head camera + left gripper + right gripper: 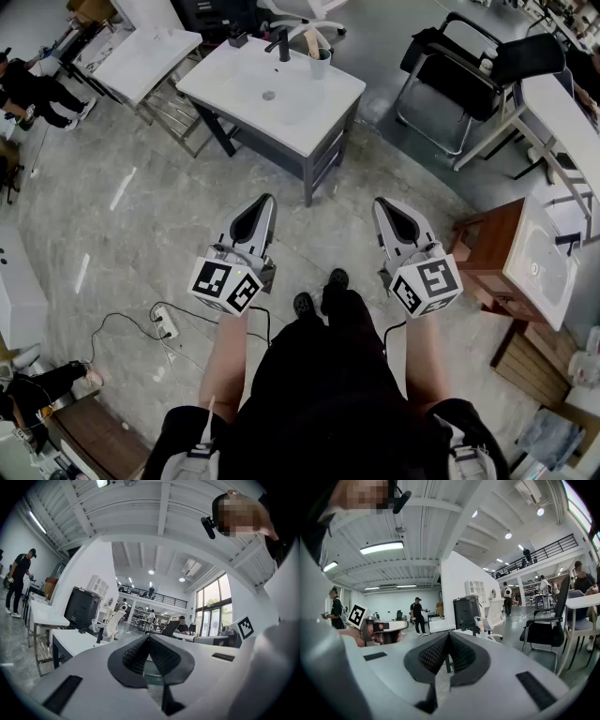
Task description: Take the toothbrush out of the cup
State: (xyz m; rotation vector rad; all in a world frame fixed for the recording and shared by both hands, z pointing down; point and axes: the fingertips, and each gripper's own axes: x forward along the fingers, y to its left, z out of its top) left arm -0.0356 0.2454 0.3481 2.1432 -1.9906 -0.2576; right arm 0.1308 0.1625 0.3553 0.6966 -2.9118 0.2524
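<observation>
Dark clothes and shoes of the person [328,394] fill the bottom of the head view, just behind both pairs of tongs. Well ahead of the tongs stands a white washstand [234,94] with a sunken basin. Off to its right, beyond the right tongs, is a black chair [469,70]. The left tongs [267,200] and the right tongs [382,202] are held side by side over the grey floor, apart from each other. Each has its jaws closed tip to tip with nothing between them. On the washstand's far right corner, far in front of the right tongs, a pale cup [320,64] stands beside a black tap [283,44]. The toothbrush [311,42] stands in that cup, its handle sticking up above the rim.
</observation>
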